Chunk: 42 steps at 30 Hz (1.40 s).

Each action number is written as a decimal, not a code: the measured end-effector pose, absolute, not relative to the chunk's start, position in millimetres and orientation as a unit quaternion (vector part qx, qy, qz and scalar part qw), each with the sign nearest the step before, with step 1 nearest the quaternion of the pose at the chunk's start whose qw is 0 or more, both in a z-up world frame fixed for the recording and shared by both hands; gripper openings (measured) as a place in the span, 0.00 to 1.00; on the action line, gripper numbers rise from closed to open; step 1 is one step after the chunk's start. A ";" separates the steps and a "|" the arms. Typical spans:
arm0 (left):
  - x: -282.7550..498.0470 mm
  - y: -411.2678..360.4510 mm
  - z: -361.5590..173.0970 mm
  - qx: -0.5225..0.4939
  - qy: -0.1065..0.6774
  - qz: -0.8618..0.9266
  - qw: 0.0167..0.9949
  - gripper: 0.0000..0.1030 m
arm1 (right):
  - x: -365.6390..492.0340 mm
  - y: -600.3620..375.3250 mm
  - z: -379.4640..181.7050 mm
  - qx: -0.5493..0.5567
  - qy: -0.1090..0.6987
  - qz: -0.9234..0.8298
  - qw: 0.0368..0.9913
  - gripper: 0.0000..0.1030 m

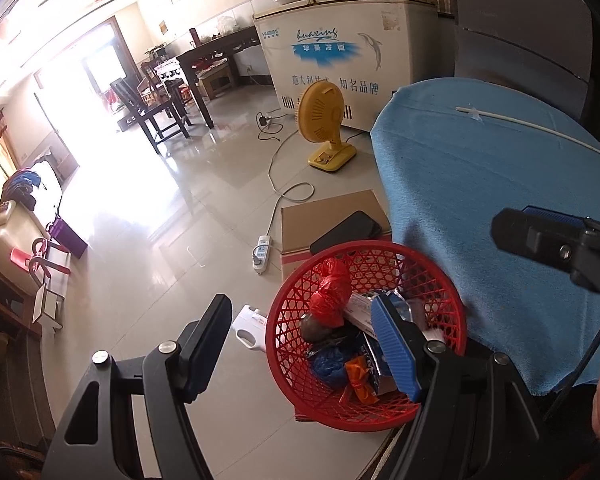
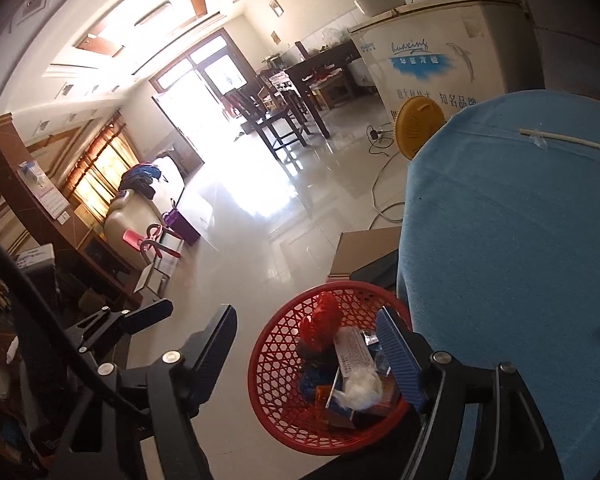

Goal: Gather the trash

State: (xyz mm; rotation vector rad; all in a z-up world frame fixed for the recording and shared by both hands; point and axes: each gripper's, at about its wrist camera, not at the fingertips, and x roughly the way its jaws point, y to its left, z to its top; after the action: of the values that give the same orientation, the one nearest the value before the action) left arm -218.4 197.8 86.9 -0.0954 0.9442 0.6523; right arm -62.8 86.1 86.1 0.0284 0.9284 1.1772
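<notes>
Down beside the blue-clothed counter [image 1: 480,184], a red mesh basket [image 1: 300,292] sits on a flat cardboard box [image 1: 332,216] on the tiled floor [image 1: 180,208], and it holds the collected trash: a knotted red plastic bag [image 1: 332,292], a crumpled blue bag [image 1: 328,364], an orange wrapper [image 1: 358,376] and a white printed carton [image 2: 350,350]. From the right wrist view a white wad of tissue [image 2: 362,390] lies on top of that pile, apart from both pads. The right tool [image 2: 308,356] hangs over the basket with its jaws spread wide and nothing between them; its blue ribbed finger [image 2: 400,360] stands above the basket's near rim. The left tool [image 1: 300,352] is likewise released, gripping nothing, with one finger over the basket and the other out over the floor. On the counter a thin white stick [image 1: 528,128] lies well apart from the basket. A dark phone [image 1: 346,230] rests on the cardboard just behind the basket. Farther off, a yellow fan [image 1: 324,120] stands on the floor before a white chest freezer [image 1: 340,44], and a white power strip [image 1: 262,252] lies near the box.
</notes>
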 end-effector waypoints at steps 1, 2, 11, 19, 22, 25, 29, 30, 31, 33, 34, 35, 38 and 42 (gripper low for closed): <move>-218.5 198.1 86.8 -0.046 0.446 0.308 0.839 0.71 | -61.6 85.4 85.5 0.011 0.421 0.531 0.735 0.73; -218.9 197.8 86.7 -0.046 0.446 0.308 0.839 0.71 | -59.5 84.4 84.9 0.012 0.421 0.528 0.737 0.73; -212.2 185.9 96.4 -0.029 0.437 0.306 0.845 0.71 | -37.7 57.0 81.7 0.028 0.426 0.490 0.760 0.73; -190.2 167.7 111.6 -0.010 0.424 0.299 0.855 0.71 | -14.3 10.0 100.1 0.038 0.390 0.441 0.808 0.73; -177.4 156.8 118.1 0.003 0.417 0.292 0.861 0.71 | -6.3 -8.1 111.0 0.042 0.373 0.421 0.825 0.73; -162.1 145.8 123.1 0.013 0.414 0.283 0.865 0.71 | -2.2 -23.7 119.8 0.038 0.355 0.402 0.843 0.73; -137.7 128.7 129.6 0.025 0.413 0.263 0.871 0.71 | 2.9 -43.6 131.5 0.018 0.324 0.373 0.869 0.73; -130.5 123.7 131.4 0.028 0.414 0.255 0.873 0.71 | 3.8 -48.6 133.3 0.013 0.318 0.367 0.874 0.73; -125.5 119.5 132.4 0.029 0.414 0.250 0.875 0.71 | 5.6 -53.1 136.1 0.007 0.311 0.359 0.880 0.73; -112.9 109.9 136.2 0.032 0.410 0.238 0.880 0.71 | 8.7 -62.5 140.7 0.000 0.300 0.346 0.889 0.73; -107.6 105.0 137.4 0.033 0.409 0.234 0.881 0.71 | 10.2 -67.8 142.7 -0.002 0.296 0.340 0.893 0.73; -101.6 100.0 139.1 0.035 0.408 0.228 0.883 0.71 | 12.3 -72.4 144.0 -0.003 0.293 0.335 0.896 0.73; -85.8 85.3 143.7 0.043 0.405 0.215 0.888 0.71 | 19.3 -89.9 147.6 -0.003 0.286 0.319 0.903 0.73; -69.6 69.3 151.2 0.048 0.398 0.200 0.894 0.71 | 25.9 -114.1 150.8 0.009 0.286 0.302 0.910 0.73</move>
State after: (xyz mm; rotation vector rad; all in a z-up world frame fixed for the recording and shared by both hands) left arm -69.6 69.3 151.2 0.1005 0.8252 0.4148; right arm 25.9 -114.1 150.8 0.0195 0.5891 0.6221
